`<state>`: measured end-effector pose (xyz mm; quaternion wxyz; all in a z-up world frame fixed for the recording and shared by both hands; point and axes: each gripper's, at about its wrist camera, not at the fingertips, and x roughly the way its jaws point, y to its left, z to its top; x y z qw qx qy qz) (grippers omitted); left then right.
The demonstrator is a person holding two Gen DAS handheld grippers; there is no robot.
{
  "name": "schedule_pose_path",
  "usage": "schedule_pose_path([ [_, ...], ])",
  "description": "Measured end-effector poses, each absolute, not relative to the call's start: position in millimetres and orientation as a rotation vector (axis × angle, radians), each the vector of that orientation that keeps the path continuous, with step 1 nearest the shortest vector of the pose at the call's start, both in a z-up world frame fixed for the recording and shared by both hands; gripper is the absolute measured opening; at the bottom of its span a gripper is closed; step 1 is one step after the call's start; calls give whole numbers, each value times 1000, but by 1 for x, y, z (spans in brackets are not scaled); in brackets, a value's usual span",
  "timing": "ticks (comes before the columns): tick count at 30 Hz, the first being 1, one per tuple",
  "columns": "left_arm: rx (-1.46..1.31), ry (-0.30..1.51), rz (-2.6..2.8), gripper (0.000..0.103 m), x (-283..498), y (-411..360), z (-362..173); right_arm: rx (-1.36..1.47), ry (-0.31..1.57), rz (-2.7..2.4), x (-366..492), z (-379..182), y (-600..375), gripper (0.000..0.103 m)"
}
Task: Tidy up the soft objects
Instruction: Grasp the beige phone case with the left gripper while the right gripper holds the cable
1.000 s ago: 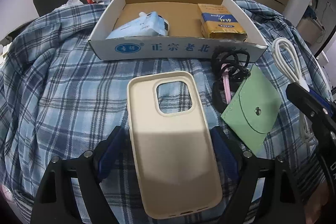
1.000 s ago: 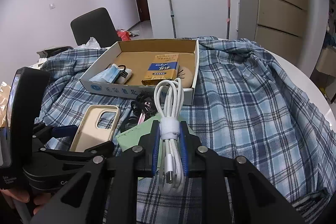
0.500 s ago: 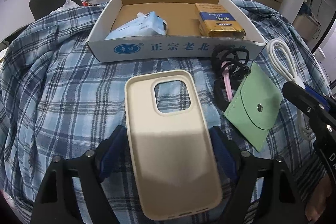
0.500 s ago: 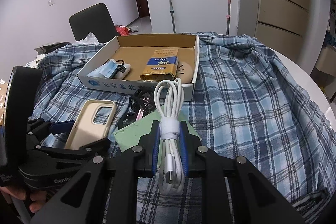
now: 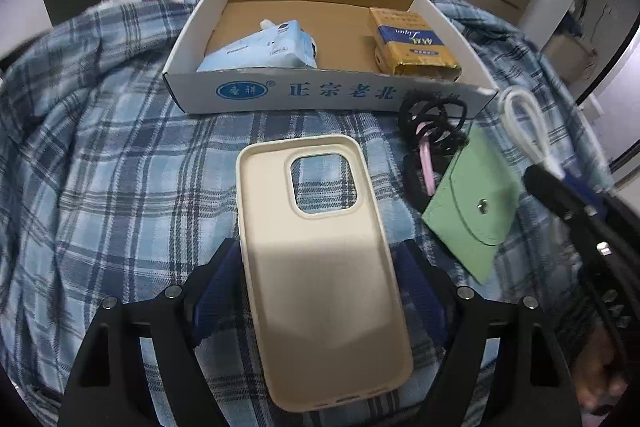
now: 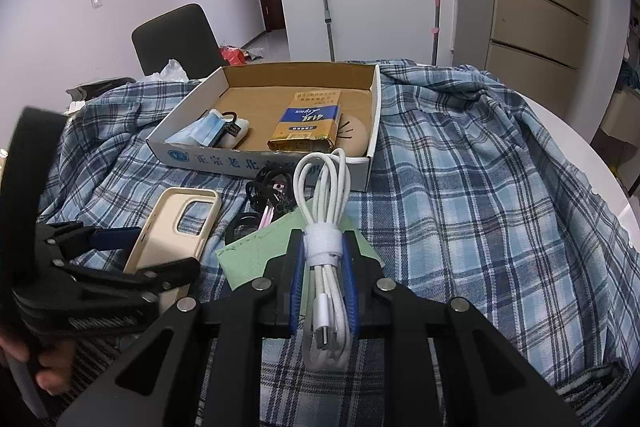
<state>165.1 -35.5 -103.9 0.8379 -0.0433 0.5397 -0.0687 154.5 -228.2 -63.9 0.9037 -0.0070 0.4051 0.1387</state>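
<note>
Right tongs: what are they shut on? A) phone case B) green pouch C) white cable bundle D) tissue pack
C: the right tongs pinch the white cable at its wrap, while the case sits in the left tongs, the pouch lies on the cloth and the tissue pack is in the box.

wrist views, close, sharing box (image 5: 328, 93)

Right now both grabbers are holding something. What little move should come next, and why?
Probably carry the phone case forward toward the cardboard box. The left gripper is shut on the case, and the right gripper is shut on the white cable, so both things are ready to go. The box sits just ahead with bare floor between the mask pack and the yellow packet.
</note>
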Motion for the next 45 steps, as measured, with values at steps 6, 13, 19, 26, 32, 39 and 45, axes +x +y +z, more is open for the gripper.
schedule_pose_path([
  [6,-211,1186,-207,81,170,-20,-100,-8,840,289,155,-64,-229,17],
  [13,-105,1193,-193,81,170,-36,-99,-9,838,292,154,-64,-229,17],
  [19,23,1180,-140,82,167,-57,-95,5,836,290,154,-63,-232,17],
  [26,51,1208,-88,82,173,-53,-108,-1,839,298,154,-63,-231,17],
  [32,137,1167,-89,79,172,-63,-107,11,851,277,155,-64,-233,17],
  [39,153,1111,-111,77,164,-59,-104,7,848,279,155,-64,-232,17],
  [45,126,1047,-123,77,155,-51,-93,17,829,296,152,-62,-233,17],
])
